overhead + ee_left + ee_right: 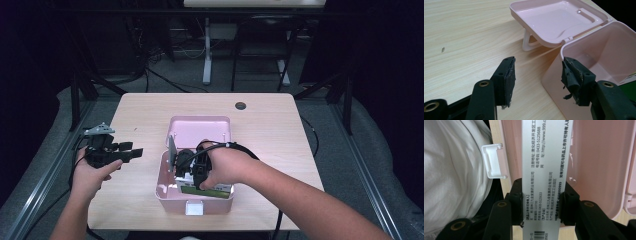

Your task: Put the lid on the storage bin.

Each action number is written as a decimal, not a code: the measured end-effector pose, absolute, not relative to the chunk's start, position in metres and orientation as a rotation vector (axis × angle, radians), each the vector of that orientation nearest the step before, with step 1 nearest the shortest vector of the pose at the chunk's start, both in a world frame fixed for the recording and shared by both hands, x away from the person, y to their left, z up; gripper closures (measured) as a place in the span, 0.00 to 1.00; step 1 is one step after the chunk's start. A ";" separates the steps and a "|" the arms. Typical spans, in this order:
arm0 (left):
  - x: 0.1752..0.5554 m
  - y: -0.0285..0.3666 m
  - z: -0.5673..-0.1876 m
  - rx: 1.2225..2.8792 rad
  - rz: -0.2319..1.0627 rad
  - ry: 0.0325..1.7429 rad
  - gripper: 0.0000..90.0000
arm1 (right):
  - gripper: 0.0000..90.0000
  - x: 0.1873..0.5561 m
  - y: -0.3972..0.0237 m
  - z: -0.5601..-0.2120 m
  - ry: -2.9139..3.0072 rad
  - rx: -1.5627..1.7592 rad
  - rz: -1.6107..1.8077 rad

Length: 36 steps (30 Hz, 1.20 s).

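Overhead light is brightening the worktop [260,125] while the room around it is sinking into near black. Soft shadows are falling toward 6 o'clock. Close print on the white box [546,170] is blurring slightly.

Black two-jaw grippers [131,152], brass-ringed screw holes, frayed black pads [570,77], grey three-cornered top plate [98,130], black trailing cable [240,146]; bare forearms, white garment [454,170].

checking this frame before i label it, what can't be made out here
- High view: the hand and right tongs cover most of the pink box interior; the green and white carton shows as a sliver.
- Right gripper view: the carton's white printed side runs off the top and bottom edges; its front is unseen.
- Left gripper view: the left tongs stand open; the box floor is cut off at right.
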<state>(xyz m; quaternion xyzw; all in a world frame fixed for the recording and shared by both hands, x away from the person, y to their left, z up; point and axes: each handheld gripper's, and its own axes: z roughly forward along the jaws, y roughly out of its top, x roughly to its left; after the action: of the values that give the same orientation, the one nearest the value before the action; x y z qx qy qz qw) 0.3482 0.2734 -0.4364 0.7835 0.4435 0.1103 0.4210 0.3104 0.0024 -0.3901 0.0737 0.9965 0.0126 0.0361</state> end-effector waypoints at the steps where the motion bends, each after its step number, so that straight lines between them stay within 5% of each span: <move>1: 0.348 0.273 -0.436 1.963 0.276 1.111 0.49 | 0.68 0.310 0.002 -0.390 3.061 0.226 0.039; 36: 0.349 0.274 -0.437 1.963 0.276 1.112 0.50 | 0.68 0.310 0.001 -0.409 3.078 0.206 0.011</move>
<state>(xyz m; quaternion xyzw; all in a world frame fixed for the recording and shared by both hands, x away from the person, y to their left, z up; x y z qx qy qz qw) 0.3486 0.2740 -0.4370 0.7835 0.4437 0.1100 0.4209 0.3103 0.0010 -0.4094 0.0667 0.9974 0.0035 0.0285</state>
